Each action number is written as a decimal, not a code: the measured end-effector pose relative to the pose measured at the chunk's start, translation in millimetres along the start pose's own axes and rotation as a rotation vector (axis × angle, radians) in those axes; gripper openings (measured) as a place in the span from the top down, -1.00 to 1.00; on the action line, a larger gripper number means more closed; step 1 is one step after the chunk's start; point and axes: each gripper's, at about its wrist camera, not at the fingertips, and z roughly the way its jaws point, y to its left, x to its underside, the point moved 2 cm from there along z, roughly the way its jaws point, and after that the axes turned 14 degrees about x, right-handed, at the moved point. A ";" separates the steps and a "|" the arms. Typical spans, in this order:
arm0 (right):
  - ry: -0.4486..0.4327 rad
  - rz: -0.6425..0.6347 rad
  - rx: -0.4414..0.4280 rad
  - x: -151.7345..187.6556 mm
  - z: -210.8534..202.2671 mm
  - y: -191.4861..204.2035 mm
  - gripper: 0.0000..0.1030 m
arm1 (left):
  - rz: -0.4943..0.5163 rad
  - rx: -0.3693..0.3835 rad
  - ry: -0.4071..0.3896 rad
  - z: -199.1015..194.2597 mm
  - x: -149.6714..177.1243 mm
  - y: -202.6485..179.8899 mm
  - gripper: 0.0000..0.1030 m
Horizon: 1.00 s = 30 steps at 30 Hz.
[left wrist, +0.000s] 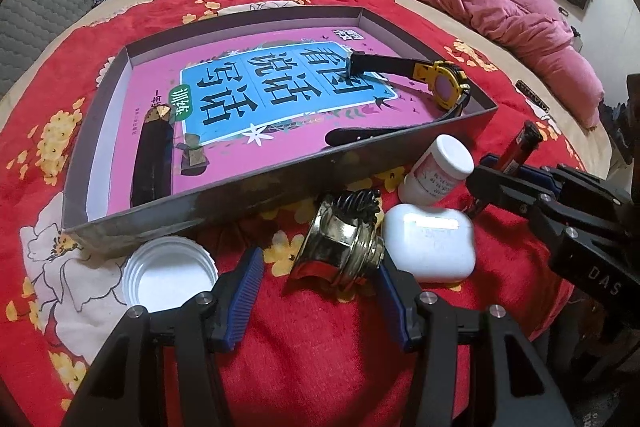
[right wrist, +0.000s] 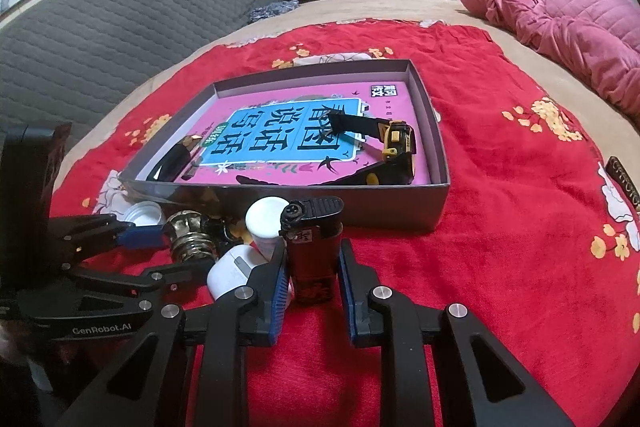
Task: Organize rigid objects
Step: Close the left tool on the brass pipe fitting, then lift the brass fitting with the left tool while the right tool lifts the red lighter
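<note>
Now the right gripper (right wrist: pixel 313 269) is pinching the upright lighter (right wrist: pixel 311 247) just outside the gray box's (right wrist: pixel 304 201) near wall, while the left gripper (left wrist: pixel 320 281) is spreading around the metal knob (left wrist: pixel 340 247) beside it.

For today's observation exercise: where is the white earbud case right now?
In the left wrist view the earbud case lies on the red blanket, outside the tray, right of the metal fitting, below the white bottle.
</note>
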 end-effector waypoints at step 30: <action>-0.028 0.007 -0.021 -1.6 -10.4 -2.5 0.55 | -0.069 0.077 -0.040 -24.0 4.5 3.7 0.29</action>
